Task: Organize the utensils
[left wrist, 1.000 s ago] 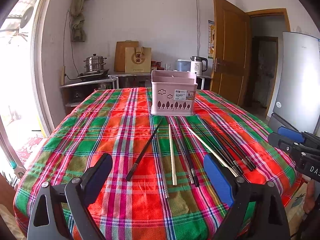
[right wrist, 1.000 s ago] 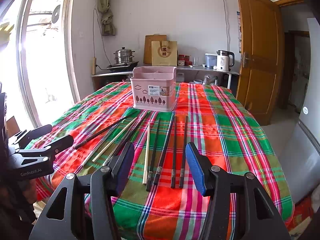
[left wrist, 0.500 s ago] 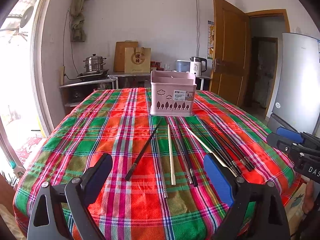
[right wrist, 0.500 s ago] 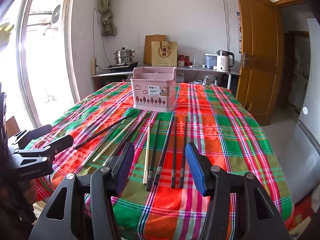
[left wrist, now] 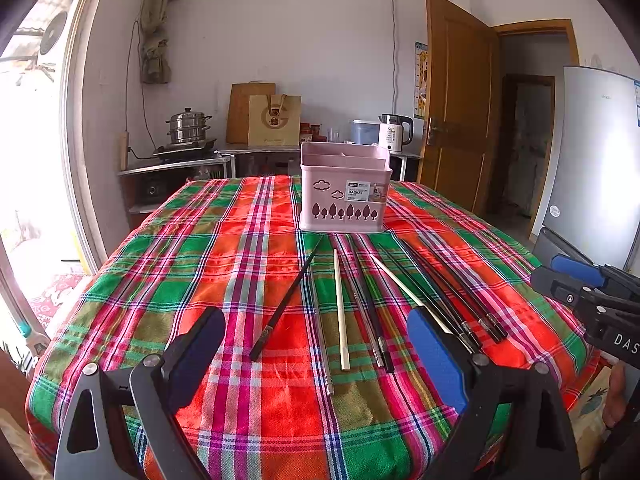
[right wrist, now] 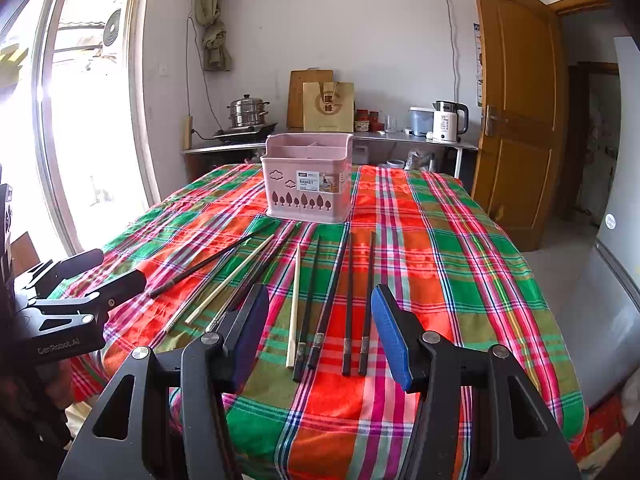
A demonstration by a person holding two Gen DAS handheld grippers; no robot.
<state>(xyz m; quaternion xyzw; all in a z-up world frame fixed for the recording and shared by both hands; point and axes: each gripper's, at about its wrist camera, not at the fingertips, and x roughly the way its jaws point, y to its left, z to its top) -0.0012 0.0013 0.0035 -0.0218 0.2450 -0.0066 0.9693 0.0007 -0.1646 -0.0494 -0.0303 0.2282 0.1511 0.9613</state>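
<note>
I hold left tongs [left wrist: 316, 344] spread wide, empty, above the near table [left wrist: 160, 280] edge | chopsticks [left wrist: 342, 312] fanned flat toward the pink basket [left wrist: 345, 188], easy to pinch | right tongs [right wrist: 320, 328] gaping, empty, straddling dark pair [right wrist: 356, 300].

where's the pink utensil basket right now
In both wrist views the pink basket stands upright at the table's centre on the plaid tablecloth, just beyond the far tips of the chopsticks and clear of both claws.

left gripper [left wrist: 316, 344]: black frame, blue-padded fingers [left wrist: 434, 354], silver screws | right gripper [right wrist: 320, 330]: same build, white lettering
</note>
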